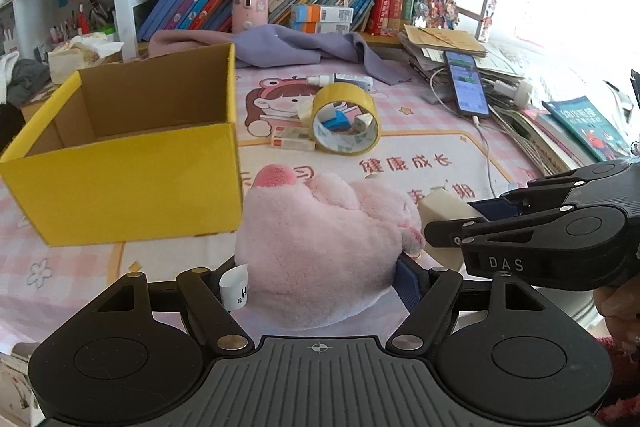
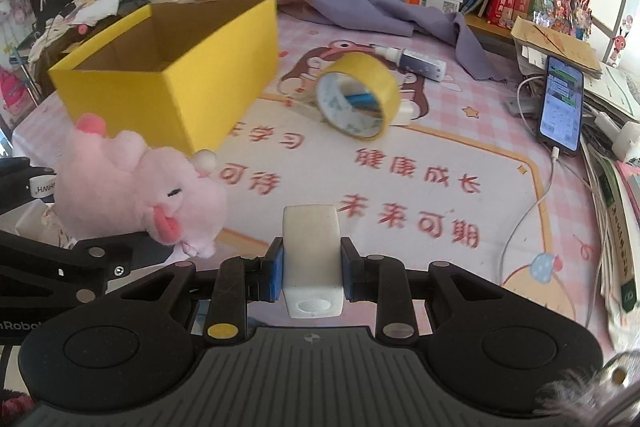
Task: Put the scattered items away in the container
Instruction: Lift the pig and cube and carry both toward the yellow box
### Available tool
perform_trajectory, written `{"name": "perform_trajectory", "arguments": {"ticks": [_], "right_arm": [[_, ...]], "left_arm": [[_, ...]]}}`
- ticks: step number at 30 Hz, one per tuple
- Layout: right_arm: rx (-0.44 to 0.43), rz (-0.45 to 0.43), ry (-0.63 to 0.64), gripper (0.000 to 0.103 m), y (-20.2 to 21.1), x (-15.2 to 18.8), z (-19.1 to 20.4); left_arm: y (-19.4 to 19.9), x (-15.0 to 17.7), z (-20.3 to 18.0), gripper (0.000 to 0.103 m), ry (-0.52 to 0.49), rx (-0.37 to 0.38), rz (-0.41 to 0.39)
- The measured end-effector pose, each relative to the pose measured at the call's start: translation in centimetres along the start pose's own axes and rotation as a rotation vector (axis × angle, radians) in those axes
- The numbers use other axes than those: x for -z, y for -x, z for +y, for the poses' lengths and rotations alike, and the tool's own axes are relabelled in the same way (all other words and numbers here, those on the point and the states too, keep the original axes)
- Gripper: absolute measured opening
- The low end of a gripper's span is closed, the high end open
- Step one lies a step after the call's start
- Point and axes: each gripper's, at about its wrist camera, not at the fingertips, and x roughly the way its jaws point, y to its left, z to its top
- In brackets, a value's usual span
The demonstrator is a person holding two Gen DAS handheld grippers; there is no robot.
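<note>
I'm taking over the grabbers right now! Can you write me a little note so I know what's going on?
Left gripper: shut on the pink plush toy, carried beside the yellow box.
Right gripper: shut on the white block.
Box looks empty as far as its inside shows.
Still on the mat: yellow tape roll, dropper bottle, some small bits by the tape.
Next: probably drop both things in the box, then fetch the rest.

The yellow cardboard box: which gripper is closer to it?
Left. The left gripper, holding the pink plush toy, is right beside the yellow cardboard box. The right gripper, clamping a white block, sits farther out, beyond the toy.
</note>
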Motion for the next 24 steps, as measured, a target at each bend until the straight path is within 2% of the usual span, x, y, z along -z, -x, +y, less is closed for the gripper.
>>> {"name": "perform_trajectory", "arguments": {"ticks": [14,24], "right_arm": [[-0.005,-0.011,-0.012,0.026,2.6,3.1,6.8],[-0.043,-0.012,0.026,0.026,3.0,3.5,10.1]], "left_arm": [[4.8,4.2,3.2,0.075,-0.026,0.004,0.007],[6.9,5.9,5.2,0.075,0.006,-0.038,0.000]]}}
